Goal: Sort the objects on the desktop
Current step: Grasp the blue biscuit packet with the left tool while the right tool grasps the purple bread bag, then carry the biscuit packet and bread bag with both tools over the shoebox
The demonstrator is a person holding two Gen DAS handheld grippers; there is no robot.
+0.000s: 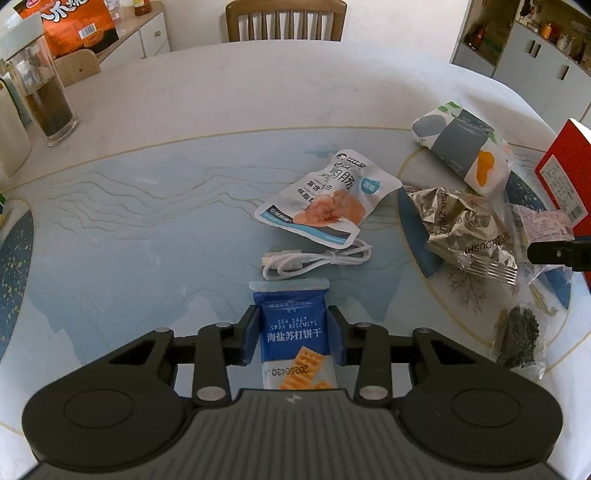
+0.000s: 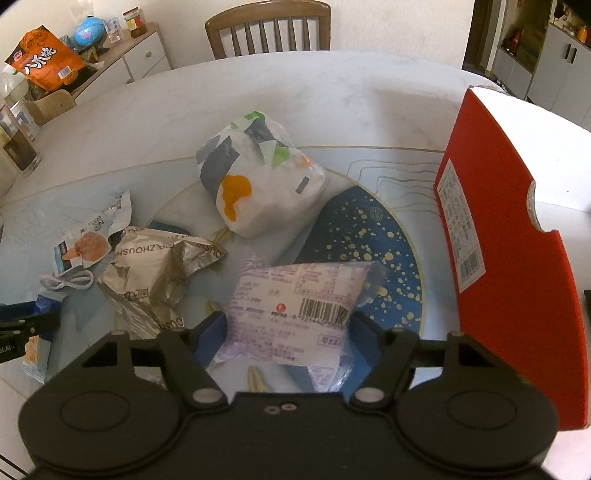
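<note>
The left gripper (image 1: 294,338) clamps the biscuit packet (image 1: 293,339), whose long axis runs near to far between its pads; the right gripper (image 2: 286,332) grasps the purple-printed packet (image 2: 291,314).

Glossy plastic biscuit packet (image 1: 293,332); crinkled shiny foil bag (image 1: 465,229); smooth glossy marbled table (image 1: 258,92); matt red cardboard box (image 2: 509,258); wooden chair (image 2: 267,27).

Your biscuit packet (image 1: 291,332) lies nearest, cable (image 1: 317,258) just behind it, sausage pouch (image 1: 325,199) behind that. Right of them: foil bag (image 1: 465,225), bread bag (image 1: 465,147) behind, box (image 1: 565,173) far right.
</note>
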